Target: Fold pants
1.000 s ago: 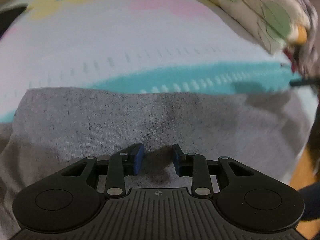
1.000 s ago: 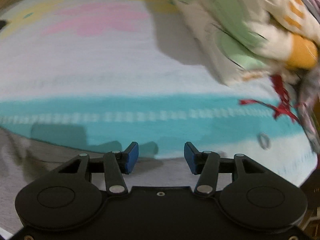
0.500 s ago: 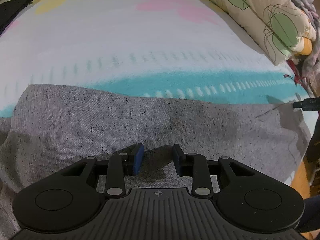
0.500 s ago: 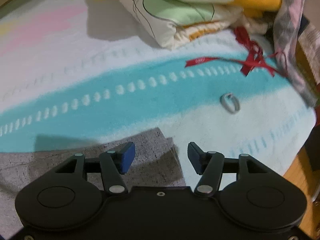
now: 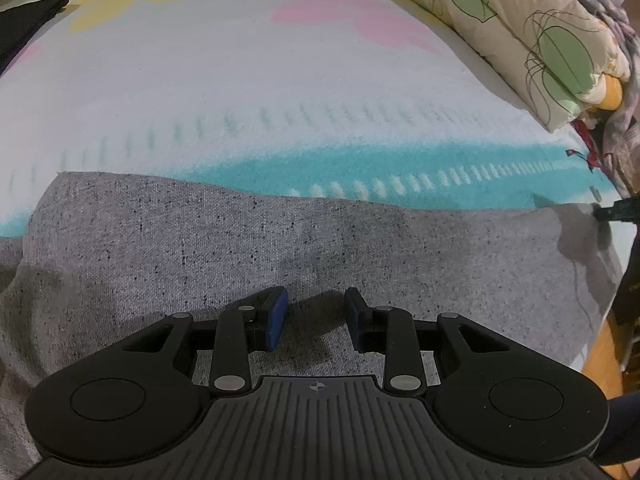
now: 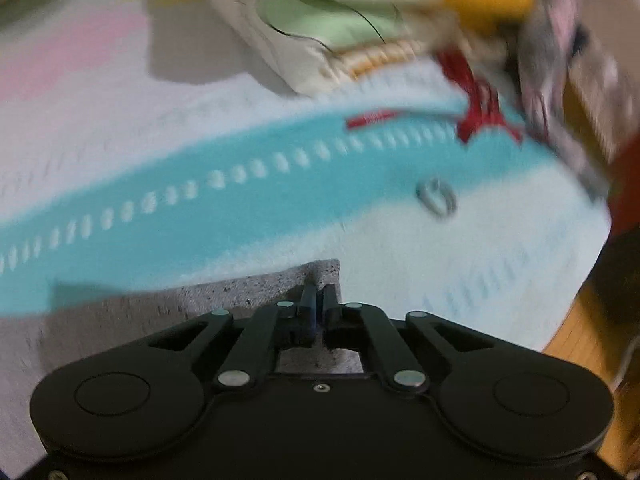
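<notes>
Grey speckled pants (image 5: 280, 240) lie flat across a blanket-covered bed. My left gripper (image 5: 314, 316) is open and empty, hovering over the middle of the fabric. My right gripper (image 6: 319, 298) is shut on the far right corner of the pants (image 6: 256, 288), at the cloth's edge. The tip of the right gripper also shows in the left wrist view (image 5: 618, 212) at the pants' right end.
The bed has a white blanket (image 5: 240, 92) with a teal band and pink and yellow flowers. A folded leaf-print quilt (image 5: 540, 40) lies at the far right. A red ribbon (image 6: 476, 112) and a small ring (image 6: 436, 196) lie beyond the pants' corner. The wooden bed edge (image 6: 580, 320) is at the right.
My right gripper has closed on the corner of the pants, where it was open half a second ago. The left gripper has stayed open over the fabric.
</notes>
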